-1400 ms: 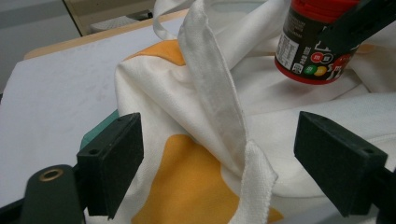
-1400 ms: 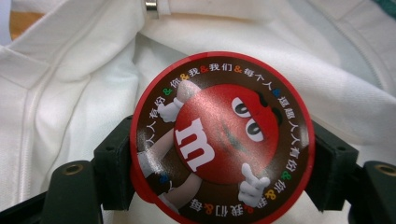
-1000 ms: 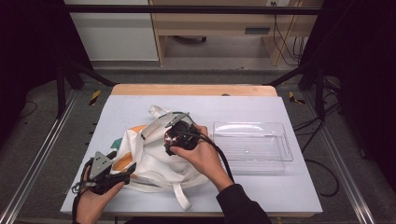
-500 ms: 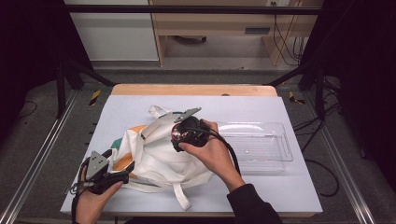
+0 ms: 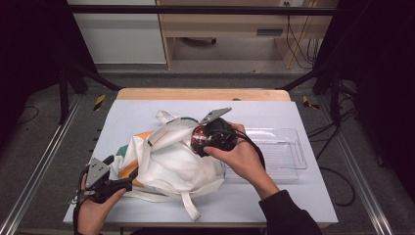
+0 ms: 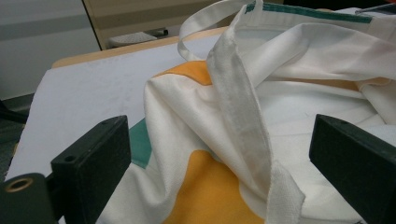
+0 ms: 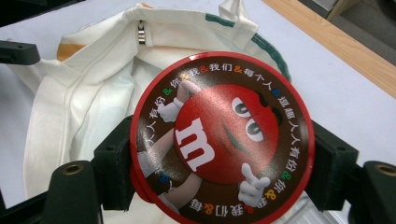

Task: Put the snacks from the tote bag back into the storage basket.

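The right tool (image 5: 201, 138) holds a round red candy tin (image 7: 219, 140) edge-on between its two jaws, one jaw pressing on each side of the rim; the lid face, printed with a red cartoon character, is turned toward the right gripper view's camera. In the high view the tin (image 5: 199, 138) sits above the upper right part of a white cloth tote bag (image 5: 171, 161), just over the bag's opening and clear of the tabletop (image 5: 303, 196). The bag lies crumpled on the tabletop, with orange and green panels and loose white straps (image 6: 243, 121). The left tool (image 5: 128, 172) sits at the bag's lower left edge; its jaws have just been opening and now stand wide, with bag cloth and one strap lying between them, not pressed. A clear plastic tray (image 5: 288, 147) rests on the tabletop just right of the bag.
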### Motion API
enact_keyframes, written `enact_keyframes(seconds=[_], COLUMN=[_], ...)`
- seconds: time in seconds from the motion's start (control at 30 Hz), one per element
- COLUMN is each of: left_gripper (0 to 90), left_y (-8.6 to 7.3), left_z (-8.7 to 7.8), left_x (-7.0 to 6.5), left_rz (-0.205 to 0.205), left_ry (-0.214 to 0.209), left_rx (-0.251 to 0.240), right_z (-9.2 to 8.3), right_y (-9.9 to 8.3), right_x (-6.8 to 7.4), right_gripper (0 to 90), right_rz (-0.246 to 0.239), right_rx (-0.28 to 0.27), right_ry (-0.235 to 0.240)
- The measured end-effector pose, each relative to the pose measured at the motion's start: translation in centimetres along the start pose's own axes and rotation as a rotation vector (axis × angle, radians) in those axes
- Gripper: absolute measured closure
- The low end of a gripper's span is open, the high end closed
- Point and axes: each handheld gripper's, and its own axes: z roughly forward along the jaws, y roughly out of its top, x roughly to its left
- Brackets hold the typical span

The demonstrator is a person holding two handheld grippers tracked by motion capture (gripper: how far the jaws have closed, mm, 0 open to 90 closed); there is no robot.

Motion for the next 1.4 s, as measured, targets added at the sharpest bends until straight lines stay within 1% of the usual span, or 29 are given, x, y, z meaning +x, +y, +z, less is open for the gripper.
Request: enact_keyframes(seconds=[0.07, 0.1, 0.13, 0.17, 0.2, 0.23, 0.27, 0.3, 0.33, 0.4, 0.43, 0.47, 0.5, 0.53, 0.57, 0.6, 0.7, 0.77, 0.8, 0.97, 1.0, 1.23, 1.33, 1.4], left_gripper=[5.3, 5.3, 5.3, 5.2, 5.2, 5.2, 5.2, 5.2, 5.2, 5.3, 5.3, 5.3, 5.4, 5.4, 5.4, 5.5, 5.6, 5.7, 5.7, 5.7, 5.7, 5.7, 5.7, 5.7], left_y=[0.0, 0.0, 0.1, 0.1, 0.1, 0.1, 0.1, 0.1, 0.1, 0.1, 0.1, 0.1, 0.1, 0.1, 0.1, 0.1, 0.1, 0.1, 0.0, -0.1, -0.2, -0.4, -0.5, -0.5], left_z=[0.0, 0.0, 0.0, 0.0, -0.1, -0.1, -0.2, -0.2, -0.2, -0.3, -0.3, -0.3, -0.3, -0.3, -0.3, -0.3, -0.5, -0.6, -0.8, -1.0, -1.1, -1.1, -1.1, -1.1], left_x=[-0.1, -0.1, -0.2, -0.2, -0.2, -0.2, -0.1, -0.1, 0.1, 0.2, 0.2, 0.2, 0.2, 0.2, 0.2, 0.1, 0.0, 0.0, 0.0, 0.4, 0.5, 0.9, 1.1, 1.1], left_rz=[0.007, 0.007, 0.009, 0.009, 0.018, 0.018, 0.018, 0.018, 0.015, 0.009, 0.009, 0.019, 0.019, 0.022, 0.022, 0.025, 0.029, 0.030, 0.039, 0.034, 0.025, 0.020, 0.019, 0.019], left_ry=[-0.001, -0.001, 0.001, 0.001, 0.009, 0.009, 0.020, 0.020, 0.036, 0.049, 0.049, 0.060, 0.060, 0.065, 0.065, 0.067, 0.073, 0.078, 0.090, 0.106, 0.107, 0.113, 0.120, 0.122], left_rx=[-0.004, -0.004, -0.012, -0.012, -0.020, -0.020, -0.026, -0.026, -0.027, -0.035, -0.035, -0.036, -0.036, -0.037, -0.037, -0.037, -0.038, -0.042, -0.046, -0.041, -0.043, -0.043, -0.042, -0.043], right_z=[-0.7, -0.7, -1.3, -1.3, -2.1, -2.1, -2.5, -2.5, -2.9, -3.2, -3.2, -3.5, -3.5, -3.7, -3.7, -3.8, -4.0, -4.2, -4.3, -4.6, -4.7, -5.1, -5.4, -5.4], right_y=[-0.1, -0.1, -0.3, -0.3, -0.4, -0.4, -0.5, -0.5, -0.7, -1.1, -1.1, -1.6, -1.6, -2.1, -2.1, -2.7, -3.5, -4.0, -4.1, -4.7, -5.0, -5.7, -6.0, -6.2], right_x=[-0.3, -0.3, -0.6, -0.6, -1.1, -1.1, -1.6, -1.6, -2.1, -2.8, -2.8, -3.4, -3.4, -4.0, -4.0, -4.5, -5.1, -5.5, -5.6, -6.1, -6.3, -7.0, -7.5, -7.8], right_gripper=[26.1, 26.1, 26.1, 26.1, 26.1, 26.1, 26.1, 26.1, 26.1, 26.1, 26.1, 26.1, 26.1, 26.1, 26.1, 26.1, 26.1, 26.1, 26.1, 26.1, 26.1, 26.1, 26.1, 26.1], right_rz=[-0.005, -0.005, -0.012, -0.012, -0.011, -0.011, -0.015, -0.015, -0.019, -0.017, -0.017, -0.018, -0.018, -0.014, -0.014, -0.003, 0.006, 0.014, 0.015, 0.019, 0.020, 0.028, 0.041, 0.036], right_rx=[-0.005, -0.005, -0.011, -0.011, -0.023, -0.023, -0.021, -0.021, -0.020, -0.020, -0.020, -0.022, -0.022, -0.024, -0.024, -0.026, -0.013, -0.008, -0.007, 0.011, 0.016, 0.016, 0.016, 0.023], right_ry=[0.004, 0.004, 0.007, 0.007, 0.012, 0.012, 0.015, 0.015, 0.013, 0.013, 0.013, 0.004, 0.004, 0.002, 0.002, 0.000, -0.012, -0.012, -0.014, -0.011, -0.020, -0.024, -0.028, -0.029])
